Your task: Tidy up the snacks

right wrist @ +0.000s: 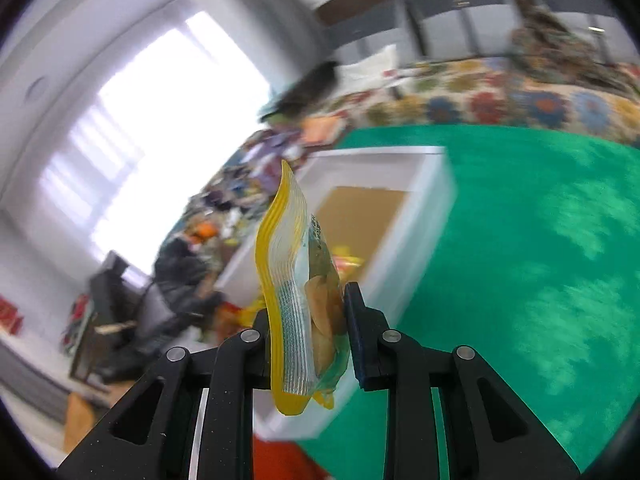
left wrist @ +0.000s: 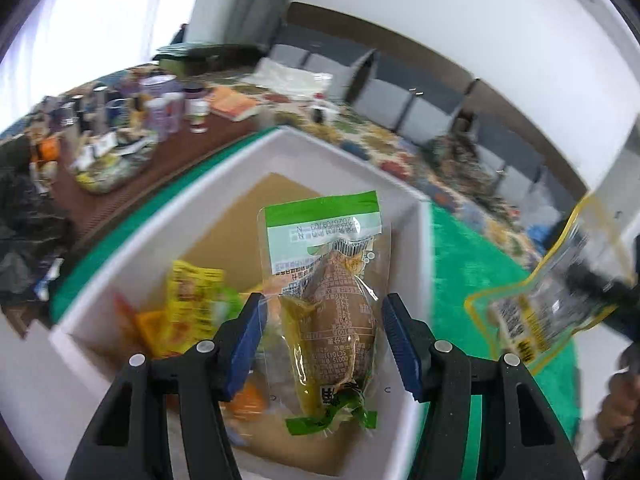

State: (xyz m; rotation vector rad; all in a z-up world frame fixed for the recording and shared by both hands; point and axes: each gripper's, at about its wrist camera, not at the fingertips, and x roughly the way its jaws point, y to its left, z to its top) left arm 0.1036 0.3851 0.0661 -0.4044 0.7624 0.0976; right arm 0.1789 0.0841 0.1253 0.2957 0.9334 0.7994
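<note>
My left gripper (left wrist: 320, 336) hangs open over a white box (left wrist: 400, 196). A green-topped clear packet with a brown snack (left wrist: 332, 312) sits between its blue pads without touching them; whether it is falling or lying in the box I cannot tell. Yellow and orange snack packets (left wrist: 188, 312) lie in the box at the left. My right gripper (right wrist: 308, 336) is shut on a yellow-edged clear snack packet (right wrist: 292, 300), held edge-on above the green mat. That packet also shows at the right of the left wrist view (left wrist: 552, 292). The white box appears ahead in the right wrist view (right wrist: 436, 208).
The box stands on a green mat (right wrist: 520, 260) on a table. A floral cloth (right wrist: 500, 104) lies beyond the mat. Bottles, jars and a bowl of small items (left wrist: 132, 120) crowd the brown surface at the far left. Dark chairs stand along the wall behind.
</note>
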